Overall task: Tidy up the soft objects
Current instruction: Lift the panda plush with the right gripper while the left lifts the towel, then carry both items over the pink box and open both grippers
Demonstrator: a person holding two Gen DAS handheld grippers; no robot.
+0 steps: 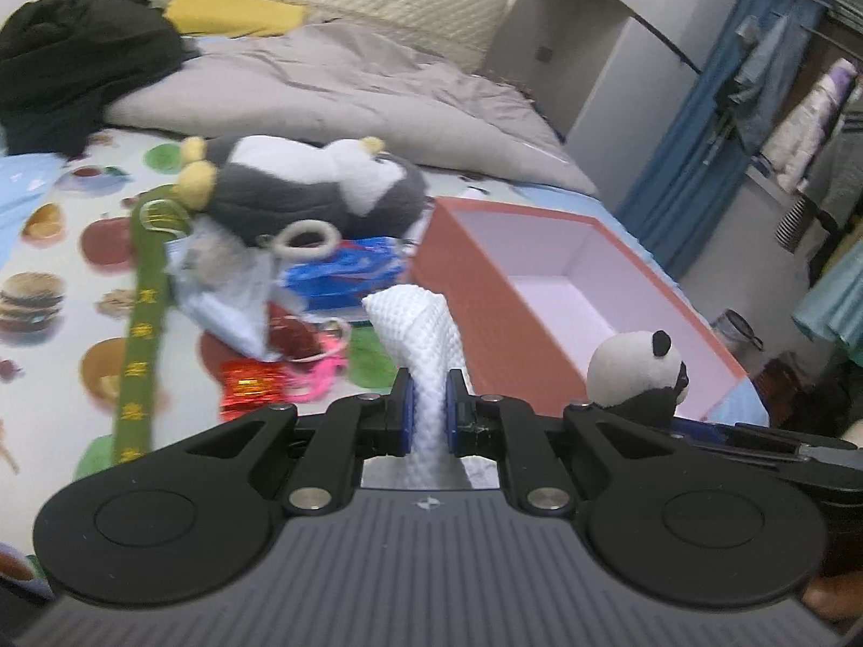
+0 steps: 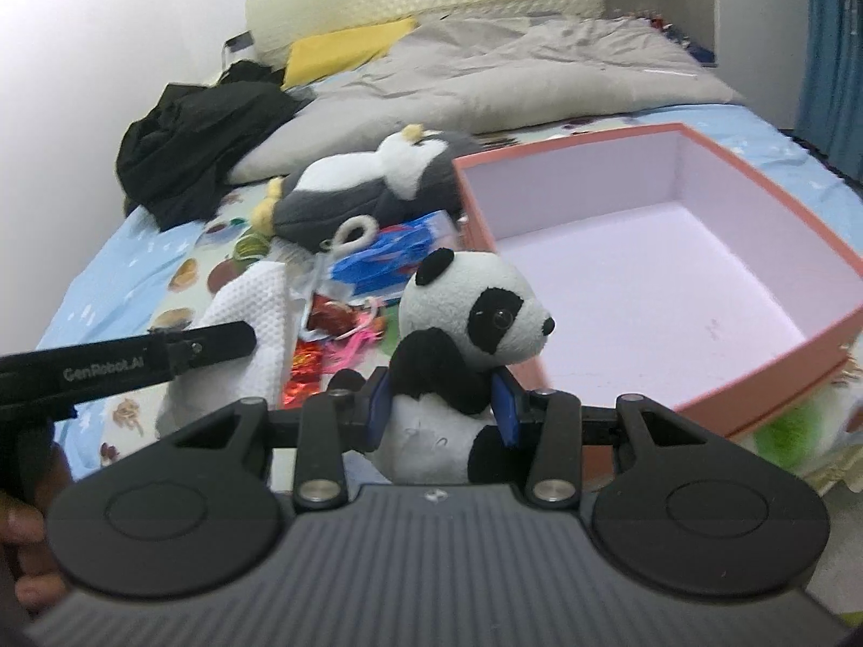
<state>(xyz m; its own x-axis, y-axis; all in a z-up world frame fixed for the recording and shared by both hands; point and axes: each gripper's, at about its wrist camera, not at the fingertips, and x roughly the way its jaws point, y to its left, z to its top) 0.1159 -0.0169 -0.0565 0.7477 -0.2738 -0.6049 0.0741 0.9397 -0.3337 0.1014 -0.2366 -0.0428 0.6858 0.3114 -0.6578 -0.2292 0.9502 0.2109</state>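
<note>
My left gripper (image 1: 430,410) is shut on a white waffle-weave cloth (image 1: 418,323), which stands up between the blue pads above the bed. The same white cloth (image 2: 245,302) shows at the left of the right wrist view, with the left gripper's finger across it. My right gripper (image 2: 442,404) is shut on a small panda plush (image 2: 469,318), held upright by its body; the panda plush (image 1: 636,372) also appears at the right in the left wrist view. An empty pink box (image 1: 474,291) with a pale lining lies open on the bed, its pink box wall (image 2: 766,377) just right of the panda.
A grey and white penguin plush (image 1: 302,183) lies behind a heap of small items: a blue packet (image 1: 345,275), red wrappers (image 1: 251,385), a green ribbon (image 1: 143,318). Black clothes (image 1: 70,64), a yellow pillow (image 1: 232,13) and a grey duvet (image 1: 334,81) lie further back.
</note>
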